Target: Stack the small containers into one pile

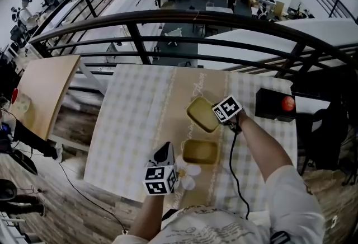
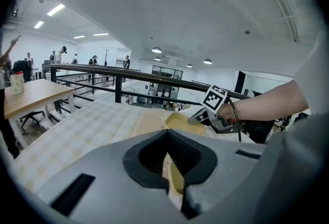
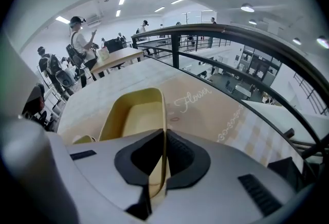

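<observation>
Two small yellow containers are in play. My right gripper (image 1: pixel 215 116) is shut on the rim of one yellow container (image 1: pixel 201 114), which hangs tilted above the checked tablecloth (image 1: pixel 134 125). In the right gripper view its thin wall (image 3: pixel 131 115) runs between the pads of the right gripper (image 3: pixel 163 166). The other yellow container (image 1: pixel 199 151) sits on the cloth nearer to me. My left gripper (image 1: pixel 171 151) is at its left edge, and in the left gripper view the left gripper (image 2: pixel 169 171) is shut on a thin yellow wall (image 2: pixel 176 183). The lifted container (image 2: pixel 182 123) shows beyond.
A black box with a red button (image 1: pixel 274 104) stands at the table's right far corner. A dark railing (image 1: pixel 168 41) runs just past the far edge. A wooden table (image 1: pixel 45 92) is off to the left. People stand in the distance.
</observation>
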`<state>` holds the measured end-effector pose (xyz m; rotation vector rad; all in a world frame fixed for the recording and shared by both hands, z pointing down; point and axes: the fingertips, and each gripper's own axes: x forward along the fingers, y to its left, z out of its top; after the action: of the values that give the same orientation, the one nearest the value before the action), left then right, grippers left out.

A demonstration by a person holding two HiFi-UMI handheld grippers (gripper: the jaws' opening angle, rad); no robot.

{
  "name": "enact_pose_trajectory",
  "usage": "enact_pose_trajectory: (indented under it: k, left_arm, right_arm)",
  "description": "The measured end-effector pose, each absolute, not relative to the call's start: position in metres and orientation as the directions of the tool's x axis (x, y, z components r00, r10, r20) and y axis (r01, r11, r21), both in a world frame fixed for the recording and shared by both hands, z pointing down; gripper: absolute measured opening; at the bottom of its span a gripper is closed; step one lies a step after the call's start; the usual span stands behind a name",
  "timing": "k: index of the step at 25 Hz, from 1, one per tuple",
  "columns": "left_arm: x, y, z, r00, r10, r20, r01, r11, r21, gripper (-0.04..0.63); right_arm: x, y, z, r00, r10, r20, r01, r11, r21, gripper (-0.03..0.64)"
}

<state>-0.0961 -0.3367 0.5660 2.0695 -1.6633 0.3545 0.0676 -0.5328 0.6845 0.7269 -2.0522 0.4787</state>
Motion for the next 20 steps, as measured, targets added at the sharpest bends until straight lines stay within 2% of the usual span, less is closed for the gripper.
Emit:
enact_pose_trajectory:
  k: [20]
  left_arm:
    - [-0.084,-0.259,0.531,0.271,-0.881,0.387,-0.96,-0.218,0.176,0.006]
  right_arm:
    - [0.045,-0.428,0.607,-0.522,-0.299,0.799,-0.504,0.864,-0.006,0.011]
